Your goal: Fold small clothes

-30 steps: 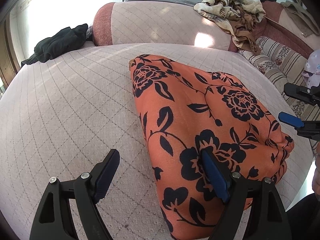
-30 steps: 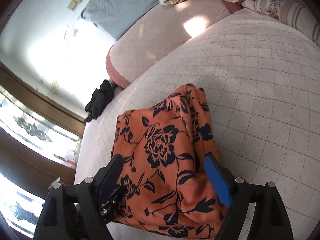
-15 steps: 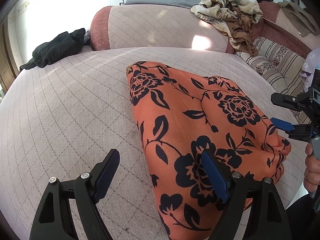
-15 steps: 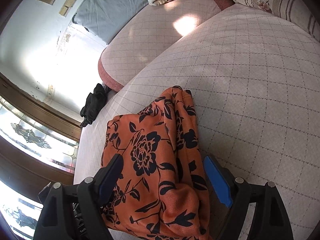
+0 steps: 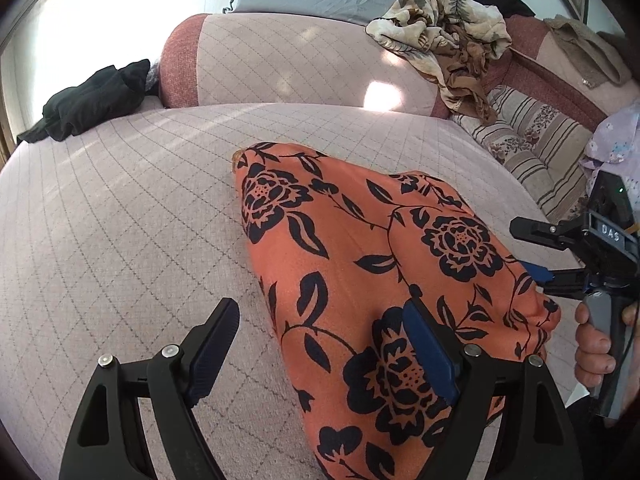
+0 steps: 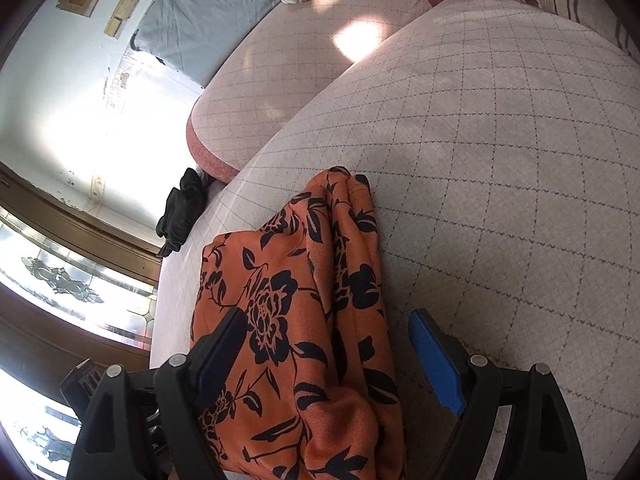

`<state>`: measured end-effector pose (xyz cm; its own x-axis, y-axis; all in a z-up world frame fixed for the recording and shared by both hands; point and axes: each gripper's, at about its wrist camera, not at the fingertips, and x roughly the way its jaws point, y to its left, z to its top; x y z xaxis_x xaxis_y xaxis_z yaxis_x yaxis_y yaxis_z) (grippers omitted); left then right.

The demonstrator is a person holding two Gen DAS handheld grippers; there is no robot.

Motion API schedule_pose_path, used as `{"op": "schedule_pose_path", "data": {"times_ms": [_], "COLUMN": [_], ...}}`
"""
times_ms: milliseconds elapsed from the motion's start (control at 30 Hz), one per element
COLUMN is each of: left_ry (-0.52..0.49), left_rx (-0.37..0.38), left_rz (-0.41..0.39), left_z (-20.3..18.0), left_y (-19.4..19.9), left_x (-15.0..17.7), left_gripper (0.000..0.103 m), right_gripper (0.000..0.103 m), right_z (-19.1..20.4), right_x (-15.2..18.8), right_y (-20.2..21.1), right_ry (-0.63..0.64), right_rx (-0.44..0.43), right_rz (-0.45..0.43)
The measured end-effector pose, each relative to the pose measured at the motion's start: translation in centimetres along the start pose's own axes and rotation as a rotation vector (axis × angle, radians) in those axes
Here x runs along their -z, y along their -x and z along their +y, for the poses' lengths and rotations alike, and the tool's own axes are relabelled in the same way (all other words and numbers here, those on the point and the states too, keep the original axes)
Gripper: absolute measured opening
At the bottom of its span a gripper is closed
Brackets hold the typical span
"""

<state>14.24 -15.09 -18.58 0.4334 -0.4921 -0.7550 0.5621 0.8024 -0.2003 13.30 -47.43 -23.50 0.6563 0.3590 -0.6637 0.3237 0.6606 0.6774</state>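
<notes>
Orange floral garment (image 5: 360, 264) on quilted cushion (image 5: 120, 220)

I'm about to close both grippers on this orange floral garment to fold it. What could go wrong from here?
1. The orange floral garment lies bunched in several layers at the right gripper, so its open jaws may pinch only some layers.
2. The left gripper straddles the cloth's edge: one finger is over fabric, the other over bare quilted cover, so it may snag the cover.
</notes>
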Motion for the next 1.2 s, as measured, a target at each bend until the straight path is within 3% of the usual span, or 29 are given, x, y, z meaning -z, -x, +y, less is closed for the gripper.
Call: {"op": "schedule_pose_path", "data": {"times_ms": [100,267,333,500,667,767,833,900,1000,1200], "left_ry": [0.068,0.206,0.24,0.19,0.153,0.164,0.162,0.158,0.14,0.129], "left_rx": [0.092,0.175,0.234,0.292,0.263,0.264,0.255,0.253,0.239,0.202], "left_rz": [0.052,0.147,0.189,0.211,0.19,0.175,0.161,0.142,0.119,0.078], "left_z": [1.8,4.6,4.9,3.1,2.2,2.3,2.4,2.6,2.5,2.6], "left_y": [-1.0,-3.1,-4.0,-4.7,-4.9,-4.9,-4.6,-4.2,-3.5,-1.5], "left_x": [-0.6,-0.5,-0.2,-0.1,-0.2,-0.2,-0.3,-0.3,-0.3,-0.4], "left_gripper": [0.084,0.084,0.084,0.084,0.084,0.079,0.071,0.059,0.05,0.046], "right_gripper": [0.086,0.086,0.085,0.085,0.085,0.083,0.078,0.063,0.052,0.041], "right_z": [-1.0,-3.4,-4.2,-3.8,-1.4,0.9,1.7,2.3,3.4,6.7], "right_x": [-0.4,-0.9,-1.0,-1.0,0.3,1.7,2.2,2.5,2.9,3.3], "right_y": [-0.2,-0.9,-1.2,-2.4,-4.7,-5.6,-5.9,-6.0,-5.7,-3.8], "right_ry": [-0.023,-0.082,-0.103,-0.049,0.013,0.102,0.123,0.141,0.17,0.242], "right_rx": [-0.009,-0.035,-0.08,-0.16,-0.218,-0.148,-0.116,-0.07,-0.041,-0.031], "right_rz": [0.01,0.048,0.066,0.127,0.202,0.197,0.187,0.18,0.162,0.079]}}
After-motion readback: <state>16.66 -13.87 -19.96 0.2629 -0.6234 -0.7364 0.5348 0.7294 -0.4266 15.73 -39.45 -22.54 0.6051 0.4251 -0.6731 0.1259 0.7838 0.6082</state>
